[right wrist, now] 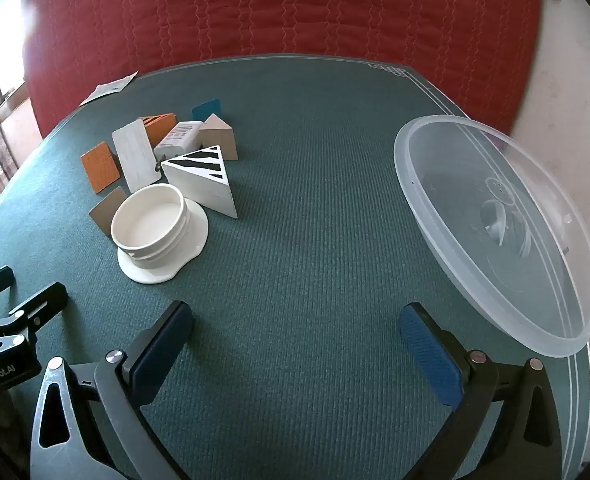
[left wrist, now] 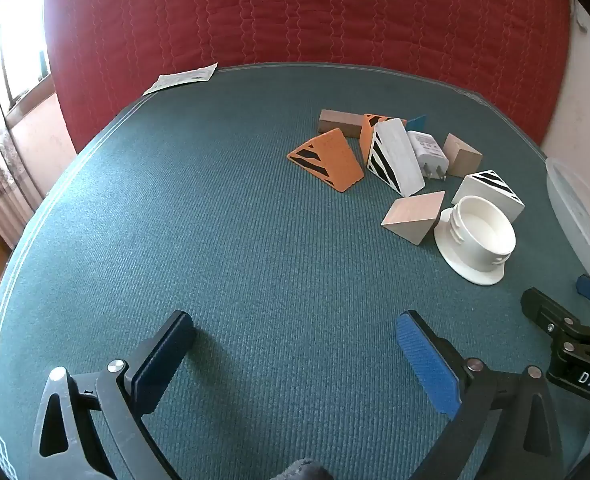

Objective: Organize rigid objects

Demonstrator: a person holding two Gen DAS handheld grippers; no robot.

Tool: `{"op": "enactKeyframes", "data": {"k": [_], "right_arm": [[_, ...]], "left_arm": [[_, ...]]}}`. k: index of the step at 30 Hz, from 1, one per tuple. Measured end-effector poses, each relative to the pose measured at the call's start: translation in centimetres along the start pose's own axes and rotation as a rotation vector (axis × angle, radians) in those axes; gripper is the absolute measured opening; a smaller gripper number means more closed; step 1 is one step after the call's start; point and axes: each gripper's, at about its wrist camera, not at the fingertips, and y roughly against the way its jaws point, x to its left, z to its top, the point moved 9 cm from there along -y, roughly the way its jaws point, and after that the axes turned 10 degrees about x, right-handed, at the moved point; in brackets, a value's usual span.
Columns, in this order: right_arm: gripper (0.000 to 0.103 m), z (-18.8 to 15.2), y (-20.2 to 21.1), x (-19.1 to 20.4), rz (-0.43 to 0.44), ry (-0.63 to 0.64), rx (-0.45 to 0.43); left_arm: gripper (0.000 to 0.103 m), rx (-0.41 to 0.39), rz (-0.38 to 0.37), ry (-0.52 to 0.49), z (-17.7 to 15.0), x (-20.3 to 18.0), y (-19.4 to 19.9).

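Observation:
A cluster of rigid objects lies on the green mat: an orange striped wedge (left wrist: 329,162), a white striped wedge (left wrist: 395,158), a white charger (left wrist: 429,152), a brown block (left wrist: 341,122), tan wooden wedges (left wrist: 413,216), a white striped prism (right wrist: 201,178) and a white flanged cap (left wrist: 475,238), also in the right wrist view (right wrist: 155,230). A clear plastic bowl (right wrist: 495,232) stands at the right. My left gripper (left wrist: 295,344) is open and empty, short of the cluster. My right gripper (right wrist: 295,340) is open and empty between the cap and the bowl.
A paper slip (left wrist: 183,78) lies at the mat's far left edge. A red quilted backdrop (left wrist: 295,12) stands behind the table. The right gripper's body (left wrist: 567,336) shows at the left wrist view's right edge.

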Motion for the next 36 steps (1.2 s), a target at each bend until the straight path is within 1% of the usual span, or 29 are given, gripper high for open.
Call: {"op": "enactKeyframes", "data": {"k": [36], "right_arm": [[0.103, -0.09, 0.16, -0.28, 0.001, 0.001, 0.001]], "left_arm": [[0.103, 0.001, 0.005, 0.006, 0.0, -0.01, -0.15]]}}
